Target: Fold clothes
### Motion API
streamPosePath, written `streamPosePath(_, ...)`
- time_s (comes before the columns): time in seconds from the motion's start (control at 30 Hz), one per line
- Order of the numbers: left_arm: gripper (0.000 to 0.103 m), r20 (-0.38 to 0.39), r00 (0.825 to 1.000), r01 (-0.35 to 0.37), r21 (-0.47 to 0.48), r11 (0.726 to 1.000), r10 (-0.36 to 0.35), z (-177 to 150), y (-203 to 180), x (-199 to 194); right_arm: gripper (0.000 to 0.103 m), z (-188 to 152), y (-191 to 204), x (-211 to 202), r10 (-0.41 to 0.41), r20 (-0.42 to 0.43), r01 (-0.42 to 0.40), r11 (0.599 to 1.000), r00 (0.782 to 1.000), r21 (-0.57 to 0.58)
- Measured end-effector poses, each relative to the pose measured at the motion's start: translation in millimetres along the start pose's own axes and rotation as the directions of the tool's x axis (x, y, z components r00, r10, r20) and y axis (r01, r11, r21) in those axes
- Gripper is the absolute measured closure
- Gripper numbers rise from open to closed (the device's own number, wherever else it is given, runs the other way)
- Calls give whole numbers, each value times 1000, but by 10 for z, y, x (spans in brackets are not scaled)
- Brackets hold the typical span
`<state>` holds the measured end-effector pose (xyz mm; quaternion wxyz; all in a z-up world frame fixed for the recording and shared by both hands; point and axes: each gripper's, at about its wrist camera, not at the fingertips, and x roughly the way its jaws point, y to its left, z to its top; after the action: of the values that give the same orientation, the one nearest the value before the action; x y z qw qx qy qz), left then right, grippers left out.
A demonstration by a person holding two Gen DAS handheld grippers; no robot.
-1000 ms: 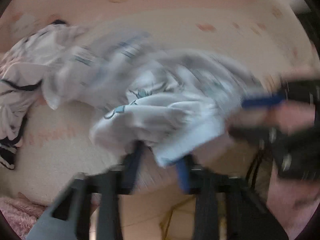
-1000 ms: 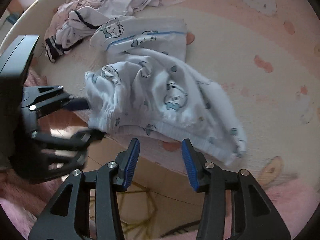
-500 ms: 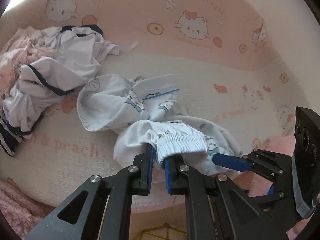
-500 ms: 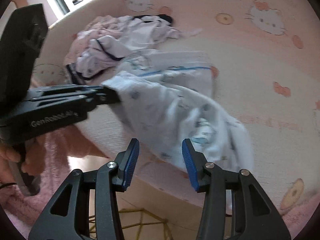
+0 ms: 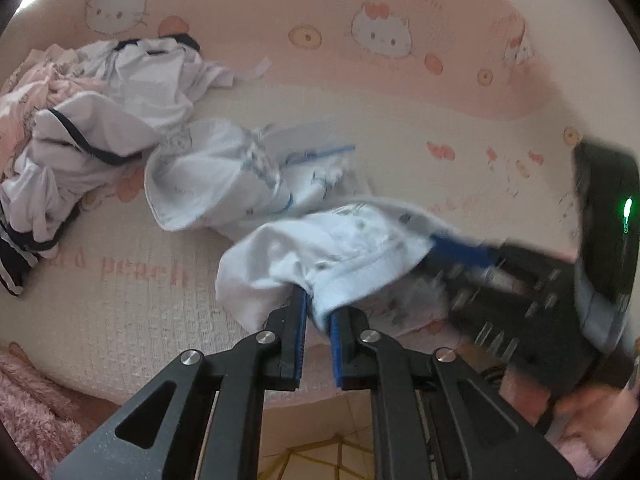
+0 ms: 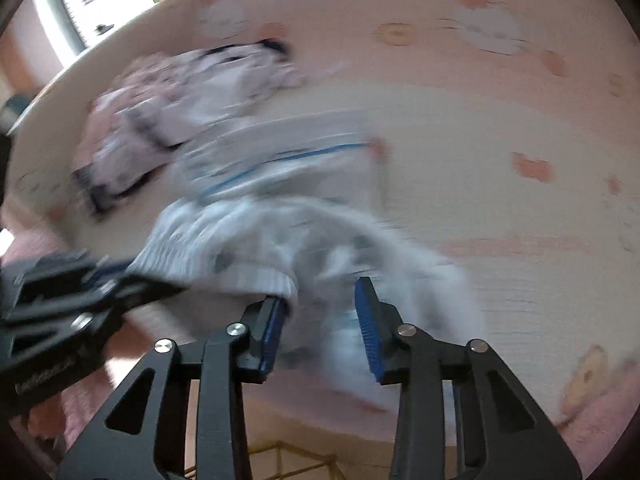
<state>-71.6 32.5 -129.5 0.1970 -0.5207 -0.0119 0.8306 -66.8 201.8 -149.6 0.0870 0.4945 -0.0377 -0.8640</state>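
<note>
Left claw [image 5: 318, 322] clenched on the waistband of the white printed pants [image 5: 340, 248], lifted off the bed [image 5: 120, 312]. Right claw [image 6: 320, 320] has just been closing around the same waistband, pads not yet pressing. Best to pinch well apart, then pull the band taut.

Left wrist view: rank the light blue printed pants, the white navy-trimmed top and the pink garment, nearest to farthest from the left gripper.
1. Light blue printed pants: waistband between the left gripper pads.
2. White navy-trimmed top: upper left.
3. Pink garment: far left edge, behind the top.
</note>
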Motion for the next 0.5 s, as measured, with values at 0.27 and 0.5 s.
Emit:
streamPosePath(0.27, 84, -130, 989, -57, 77, 995, 66, -77, -373, 445, 79, 68, -289, -479, -253, 165, 249, 967, 953, 45)
streamPosePath(0.5, 74, -34, 986, -157, 88, 984, 161, 10, -414, 251, 79, 94, -552, -1173, -340, 303, 292, 937, 890, 192)
